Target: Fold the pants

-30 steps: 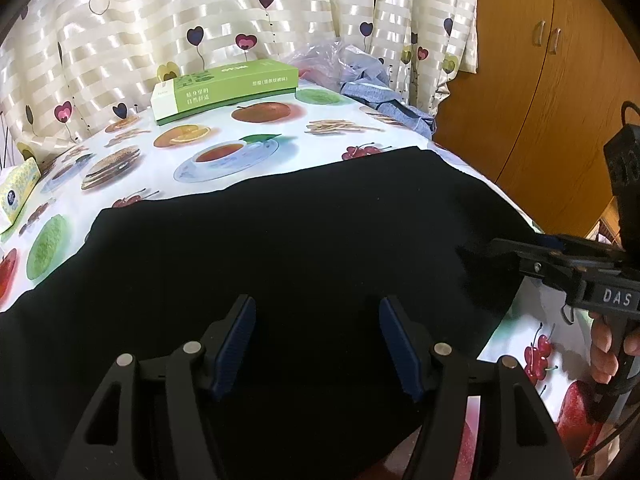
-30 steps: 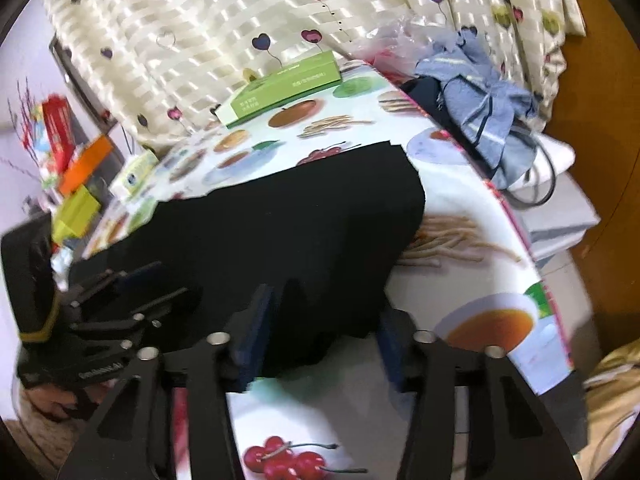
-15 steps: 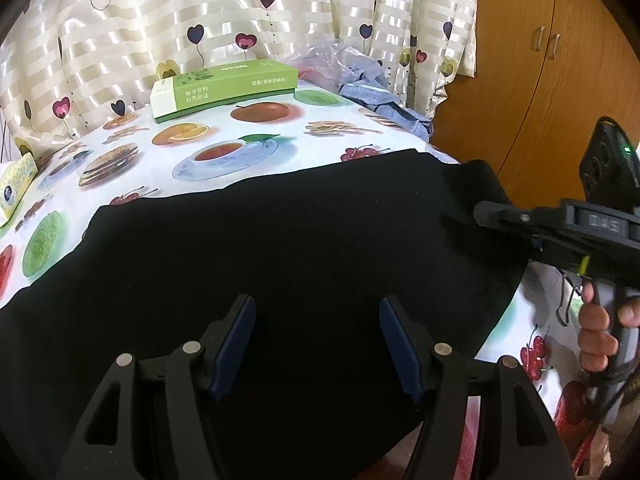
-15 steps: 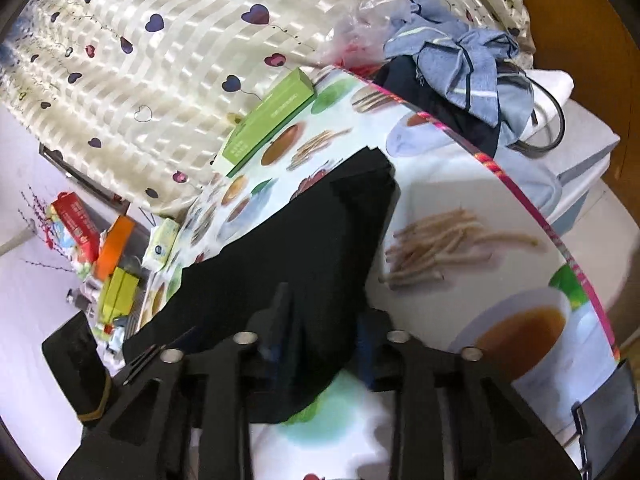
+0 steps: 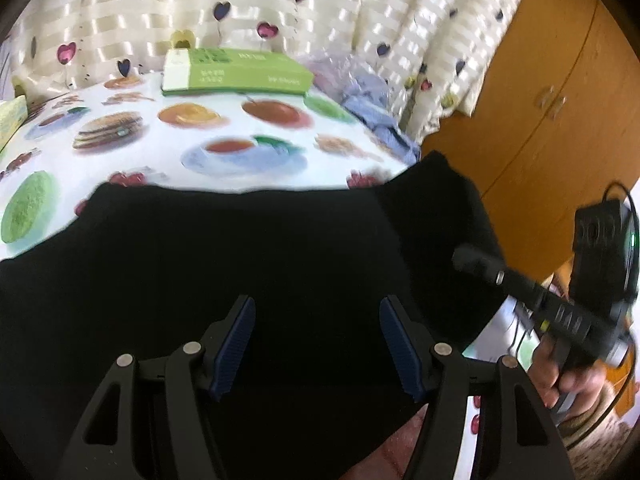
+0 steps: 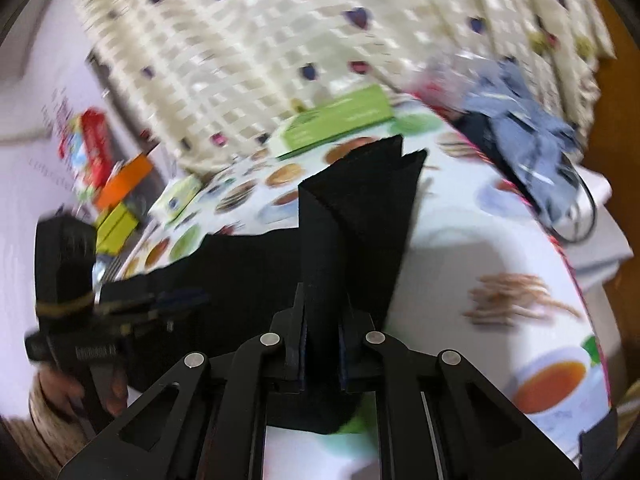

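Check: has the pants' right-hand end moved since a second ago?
Yes. The pants end has lifted off the tablecloth, now overlapping the green box, pinched in the just-closed right tongs.

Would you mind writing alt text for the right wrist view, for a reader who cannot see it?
The right gripper is clamped on a raised fold of the black pants, whose end stands above a food-print tablecloth. The left gripper hovers at the left, blurred; a green box sits before a heart-patterned curtain.
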`<state>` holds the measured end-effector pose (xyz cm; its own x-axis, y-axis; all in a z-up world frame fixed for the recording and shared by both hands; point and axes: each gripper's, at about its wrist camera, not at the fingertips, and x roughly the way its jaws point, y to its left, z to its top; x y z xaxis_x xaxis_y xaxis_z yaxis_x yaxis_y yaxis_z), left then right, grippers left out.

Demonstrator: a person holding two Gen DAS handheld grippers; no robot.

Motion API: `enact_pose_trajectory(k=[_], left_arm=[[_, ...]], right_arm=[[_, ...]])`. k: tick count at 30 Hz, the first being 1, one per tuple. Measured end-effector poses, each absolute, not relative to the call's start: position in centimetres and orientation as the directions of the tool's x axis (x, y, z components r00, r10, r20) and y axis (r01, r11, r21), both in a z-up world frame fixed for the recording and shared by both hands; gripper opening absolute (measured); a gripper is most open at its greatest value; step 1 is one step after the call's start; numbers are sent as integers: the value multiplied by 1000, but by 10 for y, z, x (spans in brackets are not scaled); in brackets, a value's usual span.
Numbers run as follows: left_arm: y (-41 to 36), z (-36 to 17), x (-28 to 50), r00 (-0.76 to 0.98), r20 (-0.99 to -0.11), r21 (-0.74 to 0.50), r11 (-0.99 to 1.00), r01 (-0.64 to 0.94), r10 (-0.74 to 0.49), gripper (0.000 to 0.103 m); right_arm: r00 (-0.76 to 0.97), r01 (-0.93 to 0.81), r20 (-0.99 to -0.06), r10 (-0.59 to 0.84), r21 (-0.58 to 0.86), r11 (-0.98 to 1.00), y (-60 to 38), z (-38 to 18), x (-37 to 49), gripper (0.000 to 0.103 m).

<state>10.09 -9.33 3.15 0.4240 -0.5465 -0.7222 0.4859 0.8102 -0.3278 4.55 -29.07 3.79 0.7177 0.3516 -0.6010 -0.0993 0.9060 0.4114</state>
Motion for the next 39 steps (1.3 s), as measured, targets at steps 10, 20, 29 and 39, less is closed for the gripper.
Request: enact_pose_trajectory(k=[10, 20, 29, 39], left_arm=[[-59, 37, 122, 389, -637, -528, 745, 407, -665, 67], [-48, 25, 138, 322, -606, -626, 686, 371, -727, 71], [-34, 17, 148, 267, -563, -719, 623, 309, -782, 71], [-9, 33, 145, 289, -552, -723, 621, 303, -782, 70]], right_arm=[[665, -211, -637, 389, 340, 917, -246, 34, 50, 11], [617, -295, -665, 421, 300, 907, -215, 27, 49, 11], [625, -351, -612, 484, 333, 875, -199, 39, 40, 11], [601, -435, -569, 562, 357, 827, -160, 49, 36, 11]])
